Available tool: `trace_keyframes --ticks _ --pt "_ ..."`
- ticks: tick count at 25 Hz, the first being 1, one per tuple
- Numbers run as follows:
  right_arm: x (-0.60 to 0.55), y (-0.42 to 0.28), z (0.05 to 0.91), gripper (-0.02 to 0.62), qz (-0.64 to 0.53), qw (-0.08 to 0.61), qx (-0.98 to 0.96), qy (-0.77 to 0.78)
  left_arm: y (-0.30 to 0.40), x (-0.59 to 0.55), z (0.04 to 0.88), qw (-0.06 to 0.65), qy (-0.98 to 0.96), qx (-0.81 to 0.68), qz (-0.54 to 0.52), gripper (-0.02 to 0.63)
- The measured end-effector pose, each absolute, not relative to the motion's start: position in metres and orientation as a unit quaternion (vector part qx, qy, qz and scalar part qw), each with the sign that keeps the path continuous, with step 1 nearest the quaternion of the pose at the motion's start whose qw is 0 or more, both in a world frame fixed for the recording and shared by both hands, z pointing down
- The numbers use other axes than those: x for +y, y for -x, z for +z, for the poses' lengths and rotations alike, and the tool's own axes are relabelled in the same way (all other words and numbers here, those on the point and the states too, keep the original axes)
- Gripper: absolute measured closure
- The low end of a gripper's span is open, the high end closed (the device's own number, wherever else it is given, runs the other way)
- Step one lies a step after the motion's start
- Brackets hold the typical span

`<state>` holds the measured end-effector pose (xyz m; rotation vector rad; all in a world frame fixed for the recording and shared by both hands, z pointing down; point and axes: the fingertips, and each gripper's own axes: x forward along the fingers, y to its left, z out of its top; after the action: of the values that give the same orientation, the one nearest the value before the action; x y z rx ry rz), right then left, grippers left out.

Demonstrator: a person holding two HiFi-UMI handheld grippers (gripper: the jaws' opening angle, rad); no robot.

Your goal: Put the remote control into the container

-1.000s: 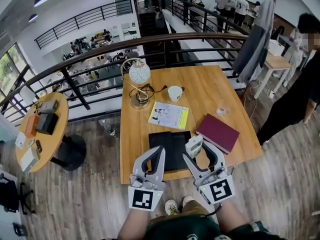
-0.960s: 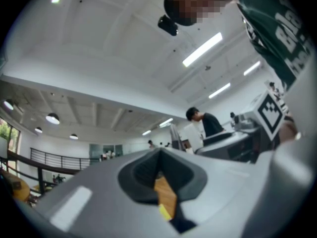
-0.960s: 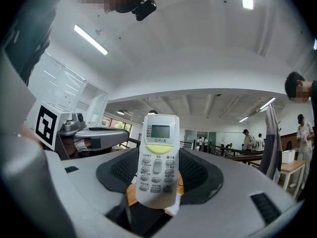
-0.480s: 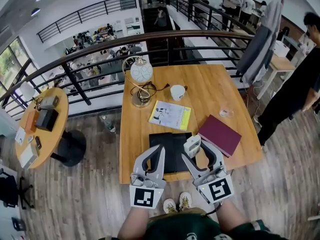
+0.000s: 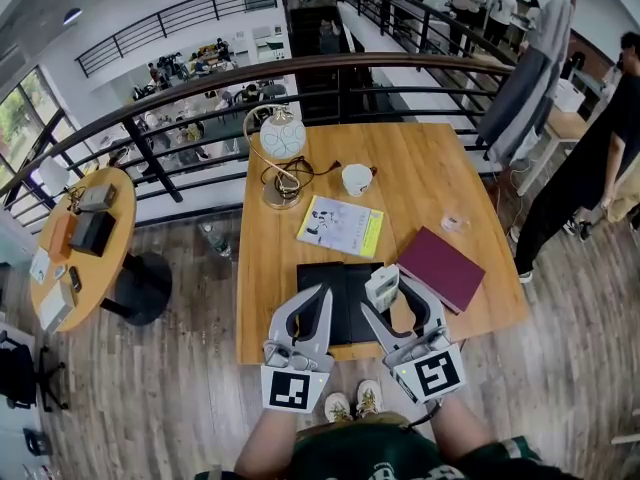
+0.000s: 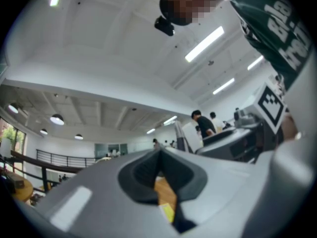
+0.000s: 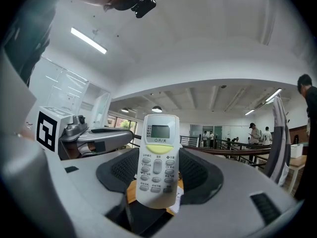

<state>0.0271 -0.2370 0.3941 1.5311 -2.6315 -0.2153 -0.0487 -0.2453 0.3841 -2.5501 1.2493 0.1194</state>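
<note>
A white remote control [image 7: 157, 157] with a small screen and grey buttons stands upright between the dark pads of my right gripper [image 7: 158, 175], which is shut on it. In the head view the remote control [image 5: 382, 286] hangs over the right edge of the flat black container [image 5: 345, 280] near the wooden table's front edge. My left gripper [image 5: 320, 296] hovers over the container's left part. Its jaws meet at the tips in the left gripper view, where my left gripper [image 6: 159, 157] holds nothing.
A maroon book [image 5: 440, 267] lies right of the container and a yellow-white booklet [image 5: 338, 226] behind it. A white cup [image 5: 355, 180] and a globe lamp [image 5: 281, 138] stand at the back. A railing runs behind; a person [image 5: 600, 168] stands right.
Both grippers keep their places, the remote still held over the container's right edge. The person at the right has stepped further right.
</note>
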Motion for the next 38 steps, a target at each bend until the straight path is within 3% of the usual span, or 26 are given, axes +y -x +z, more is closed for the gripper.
trace_keyframes --ticks 9,38 --pt "-0.266 -0.034 0.451 0.331 -0.023 0.1 -0.862 -0.497 0.03 -0.258 0.393 0.176 0.883 0.434 0.036 0.611" --pt "-0.316 -0.036 0.65 0.331 0.181 0.308 -0.825 -0.439 0.033 -0.273 0.412 0.156 0.881 0.447 0.021 0.611"
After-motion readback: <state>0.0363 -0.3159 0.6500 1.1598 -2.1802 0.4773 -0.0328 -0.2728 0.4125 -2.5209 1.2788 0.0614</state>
